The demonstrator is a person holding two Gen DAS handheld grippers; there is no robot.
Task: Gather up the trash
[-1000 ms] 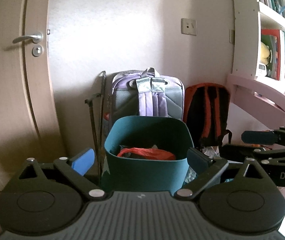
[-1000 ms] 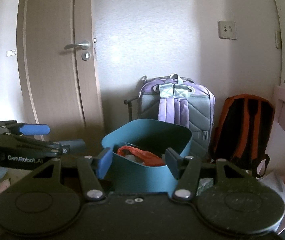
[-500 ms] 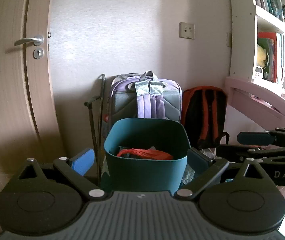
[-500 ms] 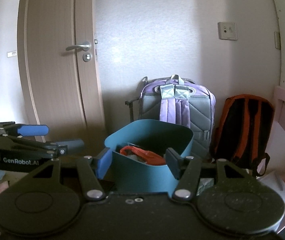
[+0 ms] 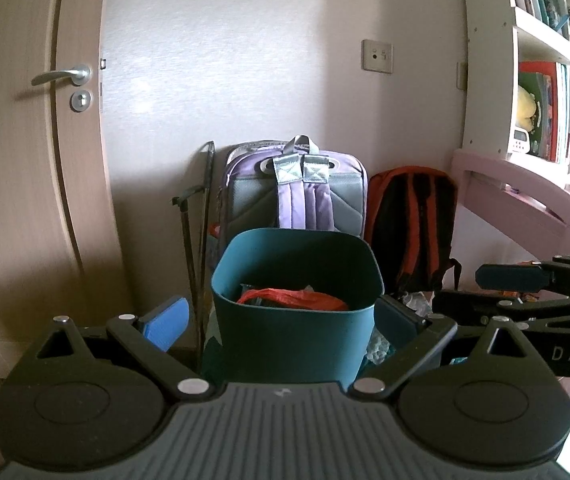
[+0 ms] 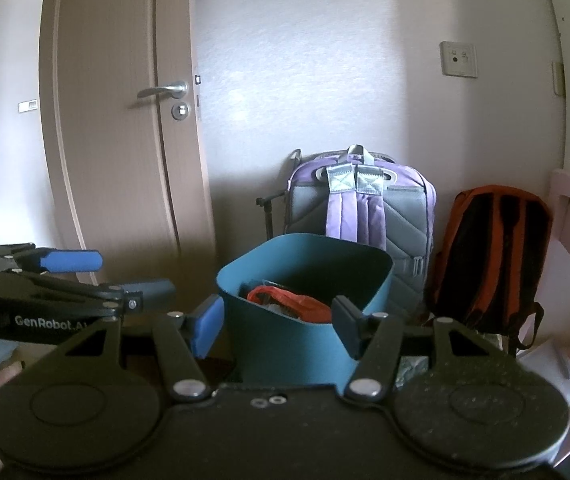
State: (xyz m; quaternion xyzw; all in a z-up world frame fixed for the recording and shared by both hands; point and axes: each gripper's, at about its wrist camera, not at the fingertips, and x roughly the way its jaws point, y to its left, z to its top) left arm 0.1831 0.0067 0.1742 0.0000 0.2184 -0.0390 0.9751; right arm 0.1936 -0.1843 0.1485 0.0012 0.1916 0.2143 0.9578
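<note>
So closest to the cameras you've got both grippers, side by side and both aimed at the same spot. The left gripper (image 5: pixel 281 322) has its blue-padded fingers (image 5: pixel 166 322) spread wide with nothing between them, and the right gripper (image 6: pixel 279 324) is spread apart too, also holding nothing. Each one pokes into the other's view from the side: the right one at the right edge of the left wrist view, the left one at the left edge of the right wrist view.

Just past the fingertips sits the teal bin (image 5: pixel 293 332), a squarish open-top tub on the floor, framed right between the fingers in both views. Inside it there's a crumpled red plastic bag (image 5: pixel 293 299) lying on top, with some darker and pale scraps tucked around it that I can't make out. It only fills the lower part, well below the rim. Something crinkly and clear-ish (image 5: pixel 415 300) sits on the floor just right of the bin, too blurry to say what.

Right behind the bin, a purple and grey backpack (image 5: pixel 299 192) stands upright against the wall, straps facing out. Beside it on the right is an orange and black backpack (image 5: pixel 411 232), and on the left a thin dark pole thing (image 5: pixel 199 232) leans on the wall.

Further out: a wooden door (image 5: pixel 25 180) on the left, and shelves (image 5: pixel 541 92) with books at far right.
</note>
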